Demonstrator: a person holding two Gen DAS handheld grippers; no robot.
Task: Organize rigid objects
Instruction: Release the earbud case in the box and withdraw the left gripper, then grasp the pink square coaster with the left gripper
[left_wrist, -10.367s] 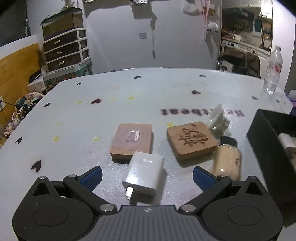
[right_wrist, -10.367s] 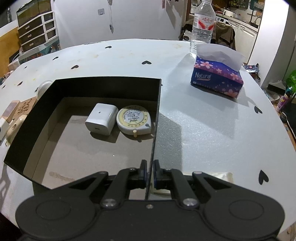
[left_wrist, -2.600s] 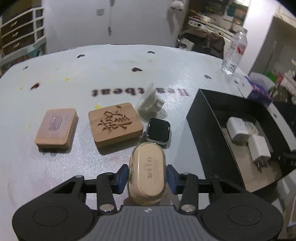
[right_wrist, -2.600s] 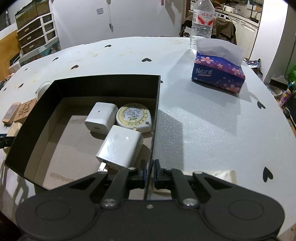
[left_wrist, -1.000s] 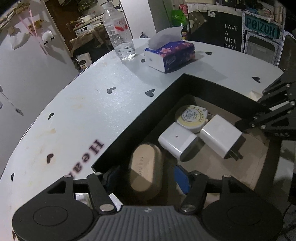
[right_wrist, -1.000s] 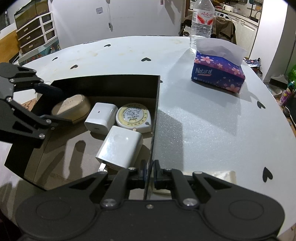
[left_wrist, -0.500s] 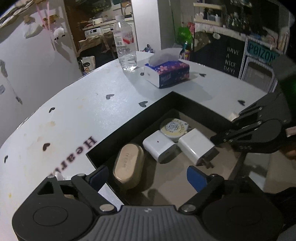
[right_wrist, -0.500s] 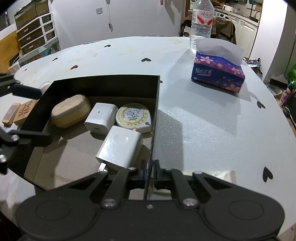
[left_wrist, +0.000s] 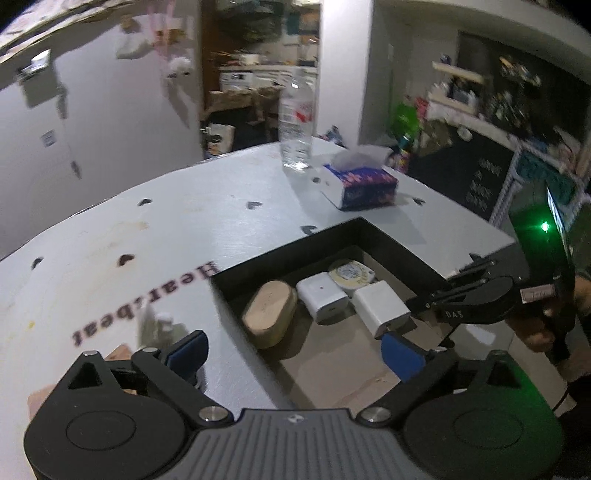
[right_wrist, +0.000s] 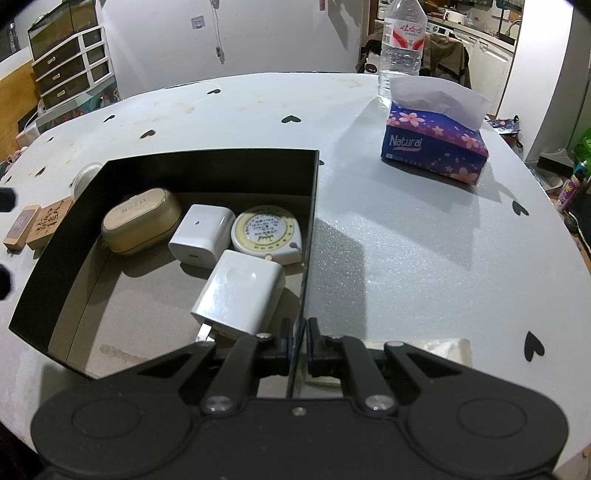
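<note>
Blue-padded left gripper (left_wrist: 293, 350) tilted down, wide, just opened, empty

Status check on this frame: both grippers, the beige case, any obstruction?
Left gripper open, jaws just widened, empty. Right gripper shut on box wall. Beige case lying in box, released. Nothing in the way.

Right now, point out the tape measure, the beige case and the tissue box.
tape measure (right_wrist: 266, 235), right wrist view, on its round dial face.
beige case (right_wrist: 140, 218), right wrist view, on its lid.
tissue box (right_wrist: 436, 147), right wrist view, on its printed front side.
</note>
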